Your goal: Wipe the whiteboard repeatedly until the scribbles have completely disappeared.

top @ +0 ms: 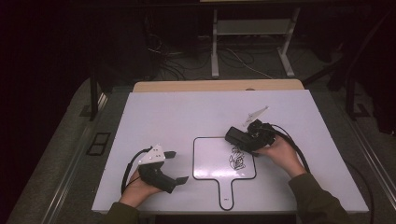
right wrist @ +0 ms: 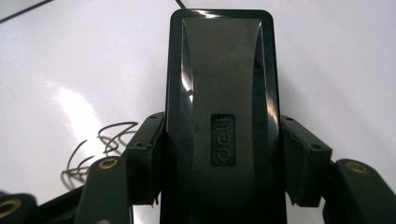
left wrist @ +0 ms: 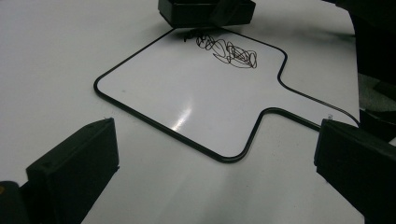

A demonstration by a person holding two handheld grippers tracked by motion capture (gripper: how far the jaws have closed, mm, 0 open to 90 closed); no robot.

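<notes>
My right gripper (top: 239,136) holds the black eraser (right wrist: 223,116), its fingers (right wrist: 303,158) clamped on the two long sides, so the eraser's long axis runs straight out ahead of my hand. The scribble (top: 237,158) I mean to wipe lies on the small handled whiteboard (top: 210,158), which sits flat in the middle of the worktop (top: 163,112) with its handle pointing back toward me. In the high view the eraser is over the board's upper right corner, and the ink lies just below it, toward me; in the right gripper view some loops show just left of my fingers. My right hand is much the nearer one. My left gripper (top: 176,166) rests left of the board, fingers (left wrist: 74,168) spread wide and empty, aimed across at the board.
</notes>
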